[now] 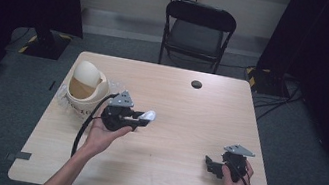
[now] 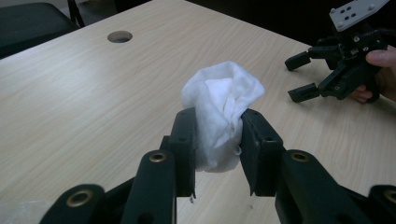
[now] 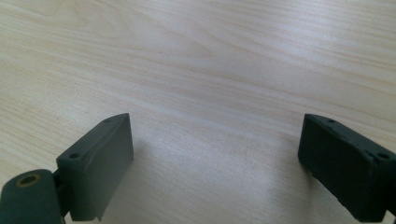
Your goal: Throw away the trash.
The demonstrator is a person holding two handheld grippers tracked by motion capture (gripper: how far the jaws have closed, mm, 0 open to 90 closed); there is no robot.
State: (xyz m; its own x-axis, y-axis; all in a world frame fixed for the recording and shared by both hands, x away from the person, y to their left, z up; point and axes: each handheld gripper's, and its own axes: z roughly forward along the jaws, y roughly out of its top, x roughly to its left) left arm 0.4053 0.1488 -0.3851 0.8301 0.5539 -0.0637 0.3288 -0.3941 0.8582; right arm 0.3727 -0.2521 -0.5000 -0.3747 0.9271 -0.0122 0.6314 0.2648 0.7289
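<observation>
While your left tongs (image 2: 218, 122) are clamping the white crumpled tissue (image 2: 221, 105) at centre frame, your right tongs (image 3: 215, 163) are hanging wide over the bench (image 3: 196, 56), lower right

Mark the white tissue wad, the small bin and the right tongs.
white tissue wad (image 2: 219, 107), left gripper view, on the crumpled middle above the jaws.
small bin (image 1: 81, 100), high view, on its cream front wall.
right tongs (image 1: 212, 164), high view, midway between the open black tips.

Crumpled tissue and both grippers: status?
Left gripper shut on crumpled white tissue, lifted off table. Right gripper open, nothing between jaws. Swing-lid bin beside left hand, path unobstructed.
</observation>
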